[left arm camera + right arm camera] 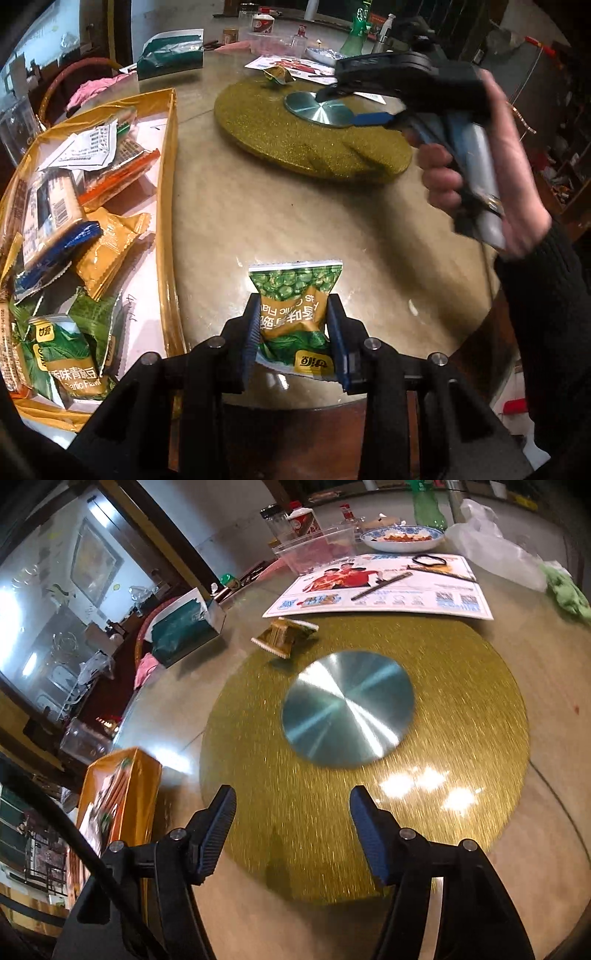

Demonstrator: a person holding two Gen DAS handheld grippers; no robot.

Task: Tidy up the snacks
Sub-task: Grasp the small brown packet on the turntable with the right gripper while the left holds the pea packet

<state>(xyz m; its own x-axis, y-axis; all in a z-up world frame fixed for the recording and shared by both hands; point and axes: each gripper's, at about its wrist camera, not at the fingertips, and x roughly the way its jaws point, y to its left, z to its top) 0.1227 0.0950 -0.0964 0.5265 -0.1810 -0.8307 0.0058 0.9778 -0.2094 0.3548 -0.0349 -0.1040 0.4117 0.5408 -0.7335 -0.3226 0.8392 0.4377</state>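
My left gripper (pixel 295 332) is shut on a green pea snack packet (pixel 295 291), which hangs upside down just above the round table's near edge. To its left stands a golden box (pixel 168 206) holding several snack packets, one of them a matching green pea packet (pixel 66 354). A hand holds my right gripper (pixel 349 107) over the glittery gold turntable (pixel 280 129). In the right wrist view that gripper (pixel 293 801) is open with nothing between its fingers. A small gold-green packet (pixel 284 637) lies alone at the turntable's far edge.
A metal disc (pixel 347 709) sits at the turntable's centre. Behind it lie a printed flyer (pixel 388 590), a clear plastic tub (pixel 317 550), a bowl of food (pixel 402 537) and bottles. A teal tissue box (pixel 184 627) stands at the back left, and the golden box (pixel 122 794) at the near left.
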